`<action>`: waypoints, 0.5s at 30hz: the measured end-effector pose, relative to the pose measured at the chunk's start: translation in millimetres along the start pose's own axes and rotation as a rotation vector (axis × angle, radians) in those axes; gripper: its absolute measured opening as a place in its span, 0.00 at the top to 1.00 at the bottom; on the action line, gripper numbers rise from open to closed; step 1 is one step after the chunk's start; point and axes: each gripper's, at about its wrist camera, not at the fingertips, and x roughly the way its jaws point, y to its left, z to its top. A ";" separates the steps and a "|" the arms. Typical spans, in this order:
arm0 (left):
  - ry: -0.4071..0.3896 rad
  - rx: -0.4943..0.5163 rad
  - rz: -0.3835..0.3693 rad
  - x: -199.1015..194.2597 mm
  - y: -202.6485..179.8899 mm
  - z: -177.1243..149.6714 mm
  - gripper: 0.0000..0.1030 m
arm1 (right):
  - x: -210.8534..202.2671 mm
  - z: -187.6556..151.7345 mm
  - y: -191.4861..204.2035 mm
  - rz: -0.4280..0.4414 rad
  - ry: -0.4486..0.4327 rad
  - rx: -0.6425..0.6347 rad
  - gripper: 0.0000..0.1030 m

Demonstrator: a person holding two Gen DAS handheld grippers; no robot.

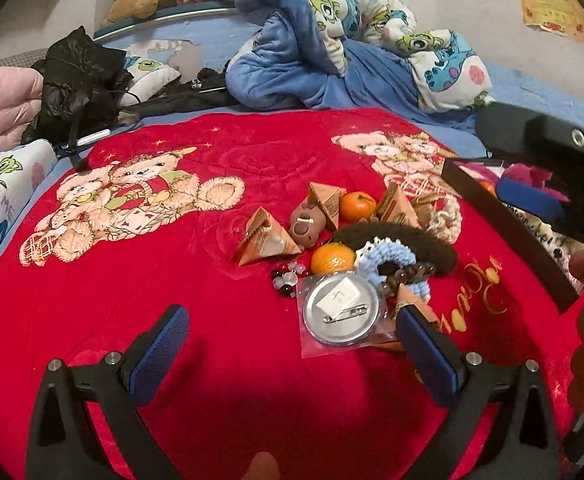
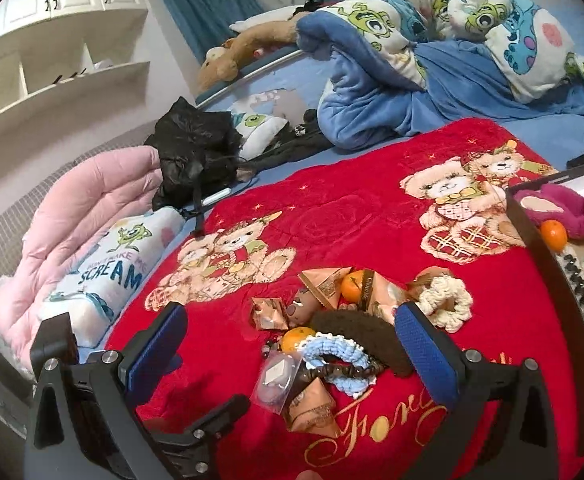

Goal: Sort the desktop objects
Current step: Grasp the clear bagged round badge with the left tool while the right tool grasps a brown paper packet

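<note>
— So, where do both claws stand?

— Left claw hangs wide open over the red blanket, gripping nothing; its blue pads flank the round pin badge in its clear sleeve. Right claw is spread wide too, empty, above the same heap.

— And the heap itself?

— Bunched mid-blanket: two mandarins, triangular snack packets, a brown toy figure, a dark brown fuzzy scrunchie, a pale blue knitted scrunchie, a wooden bead bracelet and a cream scrunchie.

— Anything sorted?

— A dark-rimmed box at the right edge holds a pink plush and another mandarin.
</note>
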 end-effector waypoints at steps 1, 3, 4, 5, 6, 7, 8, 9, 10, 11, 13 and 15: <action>0.006 0.003 -0.002 2.9 0.0 -0.8 0.00 | 3.2 -0.4 -0.4 0.006 0.006 0.002 0.00; 0.013 0.008 -0.013 6.5 -2.2 -0.8 0.00 | 11.2 -2.6 -2.0 0.009 0.021 -0.002 0.00; 0.017 0.013 -0.021 9.0 -3.9 -1.0 0.00 | 15.3 -3.8 -3.3 0.001 0.032 -0.006 0.00; 0.021 0.020 -0.024 11.8 -5.9 -1.2 0.00 | 19.2 -5.9 -5.7 -0.010 0.044 -0.008 0.00; 0.024 0.028 -0.020 14.5 -8.2 -1.5 0.00 | 21.7 -8.1 -8.0 -0.014 0.053 -0.009 0.00; 0.027 0.036 -0.011 17.7 -10.8 -1.6 0.00 | 24.9 -10.3 -10.7 -0.019 0.067 -0.009 0.00; 0.031 0.039 -0.008 20.3 -12.1 -1.4 0.00 | 28.0 -12.1 -13.9 -0.030 0.087 -0.006 0.00; 0.035 0.038 -0.009 23.2 -12.9 -1.4 0.00 | 29.9 -13.7 -16.0 -0.038 0.098 -0.003 0.00; 0.039 0.035 -0.014 25.8 -13.2 -1.2 0.00 | 31.2 -16.0 -19.0 -0.045 0.111 -0.003 0.00; 0.042 0.031 -0.016 28.2 -13.4 -0.7 0.00 | 32.0 -18.2 -20.7 -0.050 0.123 -0.005 0.00; 0.047 0.031 -0.007 32.1 -13.8 0.1 0.00 | 32.8 -20.8 -23.6 -0.056 0.142 -0.010 0.00; 0.060 0.026 0.010 37.4 -12.6 1.0 0.00 | 33.3 -24.5 -25.5 -0.066 0.166 -0.017 0.00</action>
